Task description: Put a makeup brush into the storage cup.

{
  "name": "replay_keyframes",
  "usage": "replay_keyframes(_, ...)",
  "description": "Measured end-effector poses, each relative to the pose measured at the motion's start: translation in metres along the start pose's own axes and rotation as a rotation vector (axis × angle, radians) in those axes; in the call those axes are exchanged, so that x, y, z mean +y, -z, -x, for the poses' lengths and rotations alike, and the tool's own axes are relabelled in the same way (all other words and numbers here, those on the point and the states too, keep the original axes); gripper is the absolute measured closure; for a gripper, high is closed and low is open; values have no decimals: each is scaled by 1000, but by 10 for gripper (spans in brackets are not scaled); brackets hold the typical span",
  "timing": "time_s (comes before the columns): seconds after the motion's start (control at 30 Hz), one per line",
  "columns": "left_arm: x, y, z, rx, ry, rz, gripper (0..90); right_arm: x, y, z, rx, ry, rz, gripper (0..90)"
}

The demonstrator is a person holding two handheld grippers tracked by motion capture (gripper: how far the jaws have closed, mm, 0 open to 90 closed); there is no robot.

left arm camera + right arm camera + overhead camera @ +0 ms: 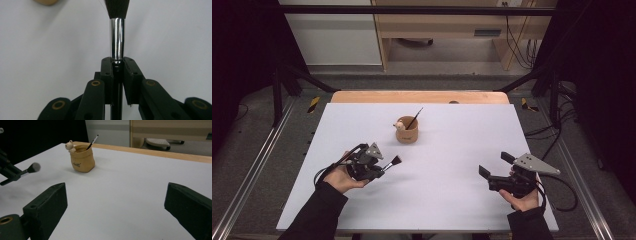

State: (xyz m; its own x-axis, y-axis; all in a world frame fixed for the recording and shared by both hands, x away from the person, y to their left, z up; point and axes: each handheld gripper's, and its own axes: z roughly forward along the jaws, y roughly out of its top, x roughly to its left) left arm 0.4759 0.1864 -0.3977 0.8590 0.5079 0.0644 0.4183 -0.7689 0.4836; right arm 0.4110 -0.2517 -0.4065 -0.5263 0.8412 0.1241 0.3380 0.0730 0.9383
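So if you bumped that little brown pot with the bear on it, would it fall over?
Probably not easily. The pot looks squat and wide at the bottom, so a nudge would more likely slide it on the smooth white table. It looks small and likely light. The thin brush leaning out of it might shift or tip out first.

table (452, 200): white top, wood far edge | on it: tan cup (407, 134) near centre, maybe fabric
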Motion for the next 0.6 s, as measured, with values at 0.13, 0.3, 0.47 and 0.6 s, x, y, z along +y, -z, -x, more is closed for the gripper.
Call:
replay_keyframes(0.13, -1, 5, 3, 30, 40, 87, 791, 0, 0, 0, -1, 0, -1, 52)
replay_keyframes(0.3, -3, 13, 5, 63, 86, 175, 790, 0, 0, 0, -1, 0, 0, 52)
replay_keyframes(0.47, -4, 20, 6, 96, 126, 261, 790, 0, 0, 0, -2, 3, -1, 52)
replay_keyframes(0.6, -4, 26, 9, 120, 162, 342, 790, 0, 1, 1, -3, 5, -2, 52)
